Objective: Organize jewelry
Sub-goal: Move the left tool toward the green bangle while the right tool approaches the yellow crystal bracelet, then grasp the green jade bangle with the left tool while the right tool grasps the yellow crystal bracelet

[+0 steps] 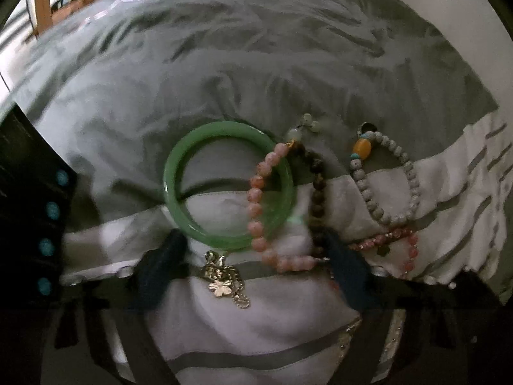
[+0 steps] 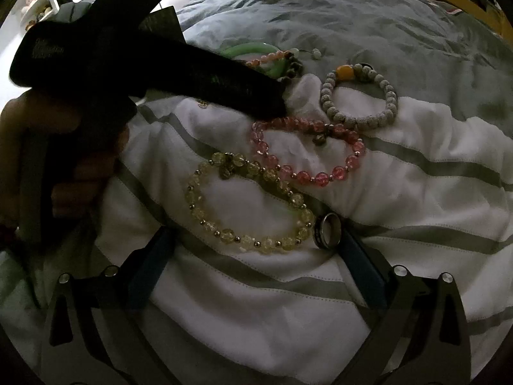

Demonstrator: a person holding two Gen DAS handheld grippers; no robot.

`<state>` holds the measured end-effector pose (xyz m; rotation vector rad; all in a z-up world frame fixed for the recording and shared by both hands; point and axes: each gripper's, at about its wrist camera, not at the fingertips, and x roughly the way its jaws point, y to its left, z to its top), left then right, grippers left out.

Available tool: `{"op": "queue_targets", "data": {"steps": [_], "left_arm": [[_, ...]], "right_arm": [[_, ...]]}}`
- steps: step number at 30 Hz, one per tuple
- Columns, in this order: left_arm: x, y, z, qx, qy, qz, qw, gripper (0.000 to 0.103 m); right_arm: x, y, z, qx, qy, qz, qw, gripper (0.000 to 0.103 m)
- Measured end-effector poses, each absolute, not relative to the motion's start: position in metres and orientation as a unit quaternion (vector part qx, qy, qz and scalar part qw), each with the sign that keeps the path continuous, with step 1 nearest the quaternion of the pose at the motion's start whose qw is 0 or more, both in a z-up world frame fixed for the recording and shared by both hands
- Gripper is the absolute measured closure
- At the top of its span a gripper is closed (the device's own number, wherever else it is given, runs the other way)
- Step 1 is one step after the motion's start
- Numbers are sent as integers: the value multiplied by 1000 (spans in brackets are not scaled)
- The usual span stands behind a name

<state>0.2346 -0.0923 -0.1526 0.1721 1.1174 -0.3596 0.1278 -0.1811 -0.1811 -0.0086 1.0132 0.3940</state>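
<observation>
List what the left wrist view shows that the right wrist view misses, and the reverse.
Left wrist only: the gold clover charm chain between the open left gripper fingers. Right wrist only: the yellow bead bracelet and dark ring ahead of the open right gripper. Both: green bangle, grey bead bracelet, red bead bracelet, striped bedding.

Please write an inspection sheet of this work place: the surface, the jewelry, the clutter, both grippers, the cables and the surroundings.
Surface: grey and white striped bedding, wrinkled.
Job's things: green bangle under pink bead bracelet; grey bead bracelet, red bead bracelet, yellow bead bracelet, dark ring, gold clover chain.
Clutter: nothing seen.
Grippers: left gripper open around the bangle's near edge; right gripper open.
Cables: nothing seen.
Surroundings: wooden bed frame.
</observation>
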Motion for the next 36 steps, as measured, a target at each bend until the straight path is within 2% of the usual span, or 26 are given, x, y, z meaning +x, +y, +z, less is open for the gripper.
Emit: {"op": "queue_targets", "data": {"steps": [1, 2, 4, 5, 6, 7, 9, 10, 11, 22, 31, 34, 35, 36], "left_arm": [[232, -91, -149, 82, 522, -166, 833, 35], [232, -90, -146, 78, 520, -163, 835, 46], [236, -84, -141, 53, 523, -162, 835, 59], [238, -81, -139, 44, 525, -165, 834, 63], [239, -78, -138, 31, 527, -170, 832, 68], [240, -77, -137, 22, 528, -174, 831, 71], [241, -75, -134, 17, 525, -176, 832, 85], [239, -77, -133, 17, 524, -177, 833, 88], [240, -77, -130, 16, 523, -178, 834, 94], [234, -63, -116, -13, 506, -198, 839, 99], [241, -58, -133, -59, 528, -214, 820, 99], [247, -48, -143, -107, 536, -228, 806, 92], [248, -46, -145, -117, 537, -231, 803, 87], [248, -44, -146, -132, 537, -240, 798, 76]], "right_arm": [[126, -182, -179, -1, 475, 189, 860, 3], [124, -182, -175, 1, 469, 191, 862, 7], [115, -184, -167, 2, 456, 196, 868, 32], [108, -185, -163, 0, 451, 199, 870, 51], [107, -184, -162, 0, 449, 204, 870, 62], [106, -185, -161, 2, 449, 209, 869, 66], [104, -185, -158, 0, 443, 215, 871, 76], [102, -185, -156, 3, 436, 220, 872, 80], [100, -187, -153, 6, 430, 223, 875, 88], [89, -207, -126, 66, 353, 254, 898, 90], [90, -201, -133, 53, 379, 257, 888, 90], [92, -200, -137, 51, 387, 253, 886, 89], [94, -199, -139, 48, 393, 247, 885, 89], [95, -198, -142, 43, 400, 242, 883, 89]]}}
